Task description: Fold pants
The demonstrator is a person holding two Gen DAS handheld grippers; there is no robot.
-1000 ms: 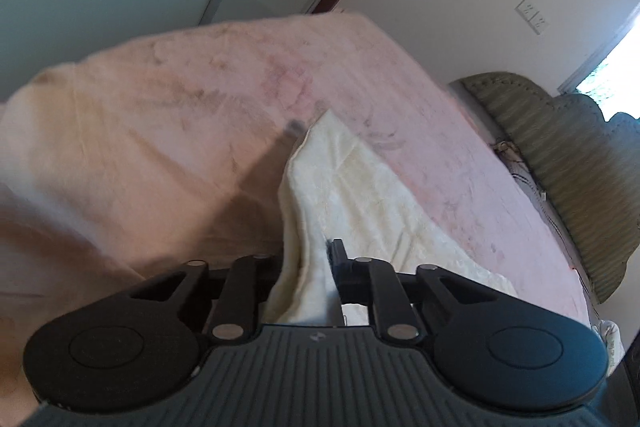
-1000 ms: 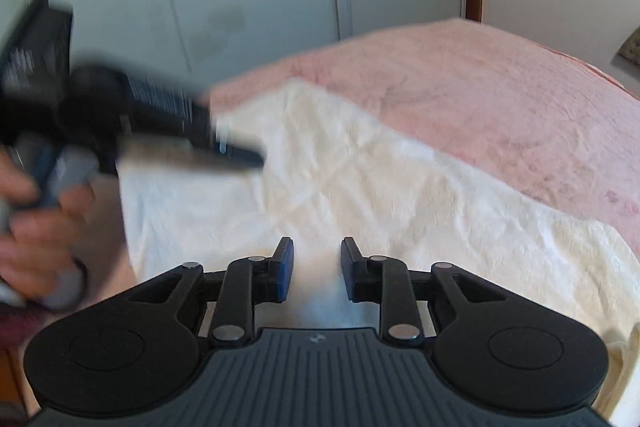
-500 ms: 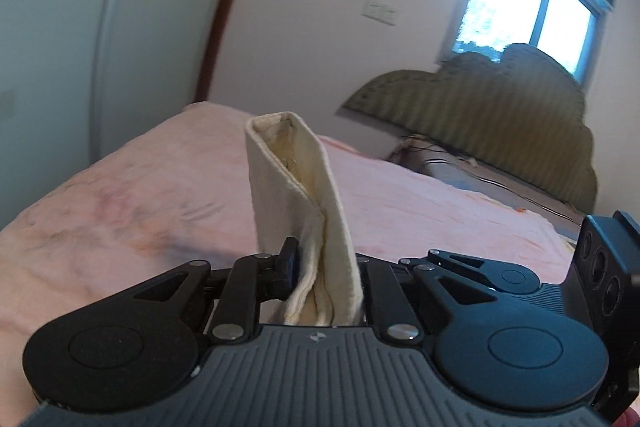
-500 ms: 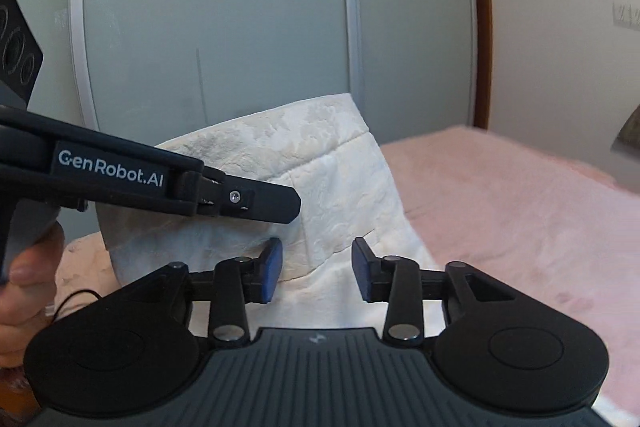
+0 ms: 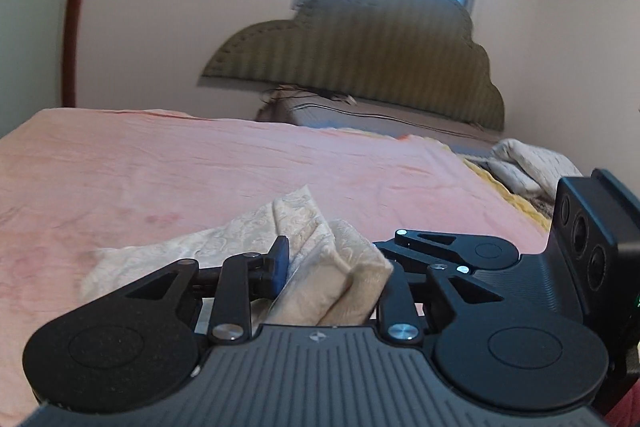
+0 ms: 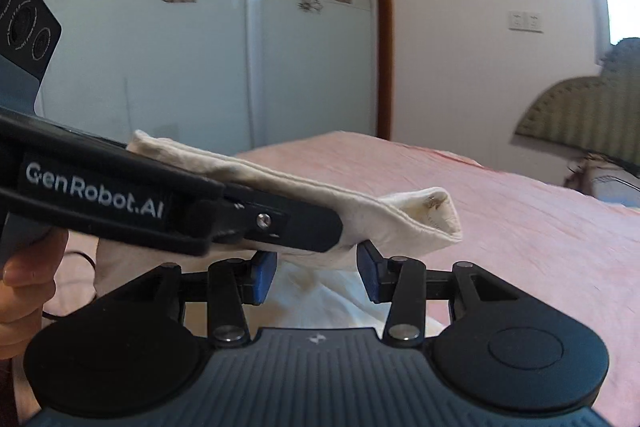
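Item: cream pants point(image 5: 320, 267), folded into a thick multi-layer bundle, carried above the pink bed point(image 5: 200, 167) rather than lying on it. Left claw point(image 5: 328, 267): jaws opening at this moment, the bunched layers between them and apparently still touching the pads; likely letting the fold go. Right claw point(image 6: 316, 271): spread, pads clear of the cloth, which passes just above and ahead of its tips; it holds nothing. Orientation, right wrist view: the bundle's long axis runs crosswise in front of the right claw, rising toward its left, with the open hem end point(image 6: 436, 215) pointing right. A hand point(image 6: 28, 287) grips the left tool's handle.
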